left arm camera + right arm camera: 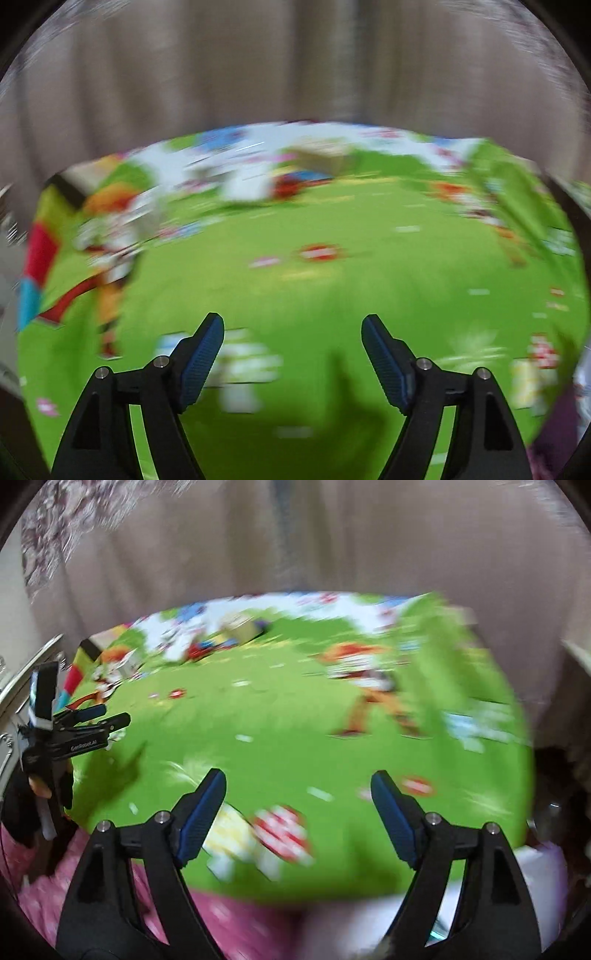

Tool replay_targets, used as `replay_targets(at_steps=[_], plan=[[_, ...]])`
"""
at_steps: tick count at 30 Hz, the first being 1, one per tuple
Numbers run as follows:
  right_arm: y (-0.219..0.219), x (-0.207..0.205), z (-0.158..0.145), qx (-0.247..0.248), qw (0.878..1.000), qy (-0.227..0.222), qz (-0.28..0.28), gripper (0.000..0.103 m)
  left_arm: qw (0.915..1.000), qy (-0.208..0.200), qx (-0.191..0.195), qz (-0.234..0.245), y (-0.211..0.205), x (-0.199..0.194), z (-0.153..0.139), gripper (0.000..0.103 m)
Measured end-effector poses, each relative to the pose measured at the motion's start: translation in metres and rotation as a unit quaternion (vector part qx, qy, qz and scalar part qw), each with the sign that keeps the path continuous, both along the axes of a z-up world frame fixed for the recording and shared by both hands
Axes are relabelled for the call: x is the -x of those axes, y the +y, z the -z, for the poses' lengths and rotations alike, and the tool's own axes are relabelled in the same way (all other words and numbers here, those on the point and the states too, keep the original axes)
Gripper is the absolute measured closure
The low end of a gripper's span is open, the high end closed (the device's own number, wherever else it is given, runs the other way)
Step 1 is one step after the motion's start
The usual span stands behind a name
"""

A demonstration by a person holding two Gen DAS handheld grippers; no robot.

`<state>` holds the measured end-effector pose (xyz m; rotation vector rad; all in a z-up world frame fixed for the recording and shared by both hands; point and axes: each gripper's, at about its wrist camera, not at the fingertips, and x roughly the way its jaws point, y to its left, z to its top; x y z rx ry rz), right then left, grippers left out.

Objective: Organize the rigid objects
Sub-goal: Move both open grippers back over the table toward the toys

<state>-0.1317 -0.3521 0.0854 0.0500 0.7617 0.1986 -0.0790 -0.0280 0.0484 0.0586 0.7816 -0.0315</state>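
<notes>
Both views are blurred by motion. My left gripper (292, 328) is open and empty above a bright green patterned cloth (332, 295). My right gripper (298, 786) is open and empty above the same cloth (295, 720). A blurred cluster of objects, with a tan box (325, 157) and red and blue shapes (295, 182), lies at the far edge. The tan box also shows in the right wrist view (242, 627). The left gripper shows in the right wrist view (110, 718) at the left edge, over the cloth's side.
A beige curtain (295, 66) hangs behind the surface. Pink patterned fabric (229, 923) lies at the near edge in the right wrist view. A metal rail (22, 679) stands at the far left. Printed cartoon figures cover the cloth.
</notes>
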Motion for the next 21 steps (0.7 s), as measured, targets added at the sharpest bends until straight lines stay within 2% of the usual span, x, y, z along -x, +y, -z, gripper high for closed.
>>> replay_targets(at_steps=[3,7,9,11,14,17,19,21], plan=[[0.044,-0.062,0.029,-0.031,0.998,0.044,-0.026,0.02,0.9987,0.012,-0.007,-0.05,0.055,-0.009,0.012,0.025],[0.097,-0.147,0.054,-0.08,0.993,0.081,-0.033,0.02,0.9961,0.032,-0.002,-0.083,0.087,-0.021,0.033,0.025],[0.122,-0.188,0.059,-0.112,0.989,0.092,-0.02,0.02,0.994,0.05,0.037,-0.089,0.099,-0.026,0.039,0.025],[0.14,-0.223,0.058,-0.132,0.987,0.093,-0.003,0.02,0.9934,0.048,0.045,-0.094,0.101,-0.028,0.038,0.022],[0.16,-0.274,0.052,-0.154,0.982,0.093,0.056,0.02,0.9938,0.049,0.029,-0.095,0.094,-0.027,0.039,0.021],[0.181,-0.322,0.049,-0.152,0.978,0.104,0.1,0.02,0.9947,0.049,0.029,-0.085,0.094,-0.027,0.04,0.019],[0.202,-0.348,0.051,-0.111,0.98,0.117,0.118,0.02,0.9947,0.049,0.04,-0.081,0.097,-0.029,0.04,0.017],[0.222,-0.364,0.06,-0.048,0.981,0.14,0.128,0.02,0.9945,0.046,0.051,-0.079,0.099,-0.028,0.038,0.016]])
